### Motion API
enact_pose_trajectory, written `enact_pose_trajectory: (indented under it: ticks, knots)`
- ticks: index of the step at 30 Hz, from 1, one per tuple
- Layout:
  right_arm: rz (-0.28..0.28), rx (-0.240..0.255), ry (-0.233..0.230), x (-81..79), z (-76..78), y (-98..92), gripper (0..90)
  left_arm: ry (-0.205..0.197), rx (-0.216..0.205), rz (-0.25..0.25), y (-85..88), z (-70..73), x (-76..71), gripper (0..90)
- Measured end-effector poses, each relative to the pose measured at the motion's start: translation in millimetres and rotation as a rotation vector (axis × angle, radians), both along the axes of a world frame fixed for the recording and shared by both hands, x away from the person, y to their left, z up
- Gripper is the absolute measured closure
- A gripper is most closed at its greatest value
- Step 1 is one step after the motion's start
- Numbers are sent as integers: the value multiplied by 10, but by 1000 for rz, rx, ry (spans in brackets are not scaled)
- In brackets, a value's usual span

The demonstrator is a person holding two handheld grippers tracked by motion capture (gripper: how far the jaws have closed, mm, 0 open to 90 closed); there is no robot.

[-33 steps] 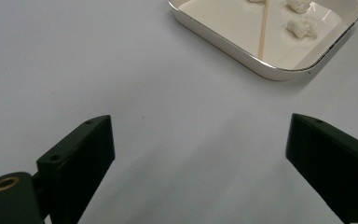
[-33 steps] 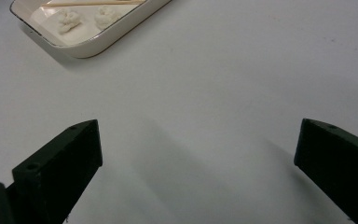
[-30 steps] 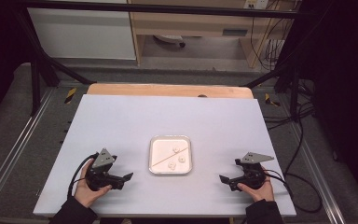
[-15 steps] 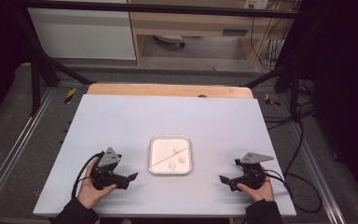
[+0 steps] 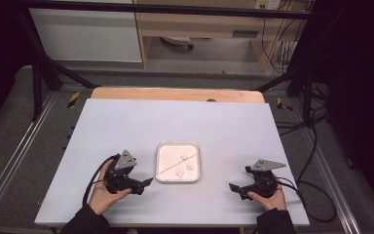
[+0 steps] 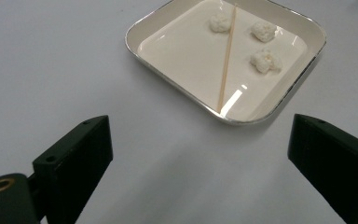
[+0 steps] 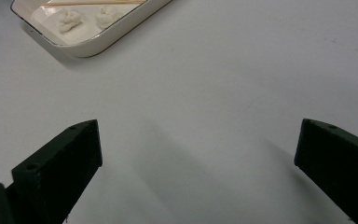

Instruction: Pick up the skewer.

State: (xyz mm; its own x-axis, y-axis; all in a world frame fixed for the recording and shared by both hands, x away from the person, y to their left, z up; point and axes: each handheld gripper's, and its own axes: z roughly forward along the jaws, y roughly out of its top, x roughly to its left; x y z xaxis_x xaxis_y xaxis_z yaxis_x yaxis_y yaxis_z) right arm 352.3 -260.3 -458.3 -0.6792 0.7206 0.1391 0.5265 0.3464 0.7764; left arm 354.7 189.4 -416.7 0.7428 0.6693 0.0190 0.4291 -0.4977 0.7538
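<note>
the left tool [image 5: 148, 182] sits low over the worktop [image 5: 175, 117] with its jaws spread wide and nothing between them, just beside the left edge of the shallow white tray [image 5: 177, 180], while the right tool [image 5: 233, 187] is likewise spread and empty, further off on the tray's right. in the tray lie a thin wooden skewer [image 6: 227, 56], running corner to corner, and three small white lumps [image 6: 265, 60], one of them touching the skewer and two off to one side
</note>
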Motion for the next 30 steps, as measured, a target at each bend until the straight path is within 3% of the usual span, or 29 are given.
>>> enact_pose_trajectory:
  ticks: [11, 21, 24, 30]
  knots:
    - [1, 1, 5, -2, 0, 4, 13, -1, 18, -24, -269, 62, 125, 64]
    - [3, 2, 4, 1, -3, 5, 13, 24, 38, -24, -483, 54, 272, 92]
    - [2, 2, 11, -1, -7, 11, 13, 35, 32, -20, -537, 31, 322, 120]
    - [2, 3, 10, 0, -8, 12, 13, 55, 71, -25, -665, -38, 407, 224]
